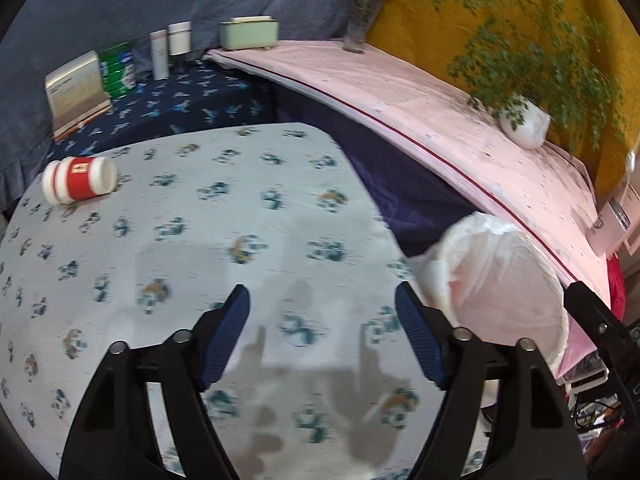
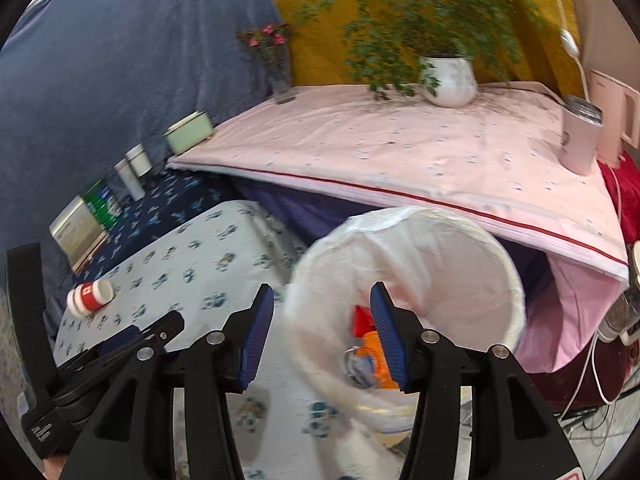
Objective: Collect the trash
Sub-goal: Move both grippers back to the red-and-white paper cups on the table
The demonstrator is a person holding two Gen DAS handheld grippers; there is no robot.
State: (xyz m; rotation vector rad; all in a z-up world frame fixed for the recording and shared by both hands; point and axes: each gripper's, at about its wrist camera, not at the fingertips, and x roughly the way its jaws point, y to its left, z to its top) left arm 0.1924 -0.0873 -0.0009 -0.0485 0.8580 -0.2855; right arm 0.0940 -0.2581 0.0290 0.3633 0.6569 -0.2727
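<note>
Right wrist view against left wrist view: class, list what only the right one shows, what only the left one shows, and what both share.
Only the right wrist view looks down into the lined bin, showing trash already inside, plus a pink tumbler on the pink cloth. Only the left wrist view shows the floral tablecloth directly beneath the open left gripper; it sees the bin's rim but not its contents. Both show the red-and-white container lying on its side, the white potted plant, the flower vase and the green box.

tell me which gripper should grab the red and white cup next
Left, probably. The cup lies on its side of the table, and the left gripper is open. The right gripper hovers over the bin.
</note>
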